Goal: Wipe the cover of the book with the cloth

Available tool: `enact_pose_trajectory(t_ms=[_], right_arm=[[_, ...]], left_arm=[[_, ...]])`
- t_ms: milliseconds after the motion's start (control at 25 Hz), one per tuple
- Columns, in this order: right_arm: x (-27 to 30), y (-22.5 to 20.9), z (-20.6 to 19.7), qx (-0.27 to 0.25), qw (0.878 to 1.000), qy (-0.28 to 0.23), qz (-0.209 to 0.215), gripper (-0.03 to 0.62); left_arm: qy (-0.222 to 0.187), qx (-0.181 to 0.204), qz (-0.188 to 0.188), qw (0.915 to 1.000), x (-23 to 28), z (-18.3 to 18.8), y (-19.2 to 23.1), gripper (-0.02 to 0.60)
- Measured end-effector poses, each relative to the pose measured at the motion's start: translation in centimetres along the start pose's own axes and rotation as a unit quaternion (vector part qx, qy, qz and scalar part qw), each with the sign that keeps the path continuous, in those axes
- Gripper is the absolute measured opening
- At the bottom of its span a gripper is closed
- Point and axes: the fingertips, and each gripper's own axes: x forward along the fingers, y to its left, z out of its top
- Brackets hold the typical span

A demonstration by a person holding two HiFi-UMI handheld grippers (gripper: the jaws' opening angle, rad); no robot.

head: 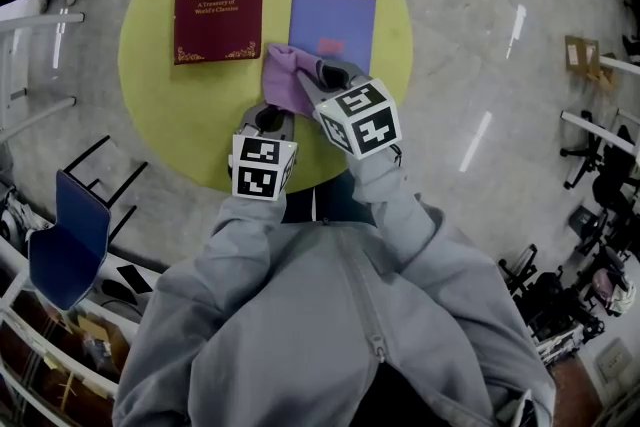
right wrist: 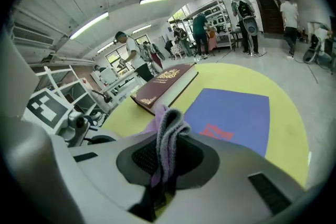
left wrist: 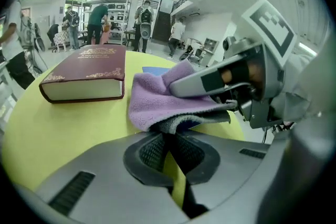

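**A:** Gripper status?

**B:** Left gripper (left wrist: pixel 169 139) is sitting nearest, jaws pressed together with nothing between them. Its tips are just reaching the near edge of the purple cloth (head: pixel 288 80). Right gripper (right wrist: pixel 165 136) is pinching a fold of that purple cloth.

**A:** Where's it lying?

**B:** It's resting on the yellow round table (head: pixel 170 115), nearer the person than the maroon hardcover (head: pixel 219 1) and to its right, apart from it. It's overlapping the near-left corner of the blue book (head: pixel 335 25).

**A:** And the blue book?

**B:** Lying flat just right of the maroon hardcover, not touching it. Both are lying closed, covers up. People are standing well beyond the maroon hardcover.
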Motion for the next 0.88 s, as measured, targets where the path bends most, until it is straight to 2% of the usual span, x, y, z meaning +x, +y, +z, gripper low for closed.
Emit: enact_pose_trajectory(t_ms=[320,880], right_arm=[[-0.2,-0.7,-1.0,-0.065,0.997,0.020,-0.036,0.061],[-4.1,-4.4,-3.7,-0.061,0.994,0.037,-0.087,0.061]], left_arm=[[0.000,0.003,0.003,1.0000,0.1,-0.1,0.1,0.017],[0.002,0.003,-0.002,1.0000,0.1,-0.1,0.1,0.017]])
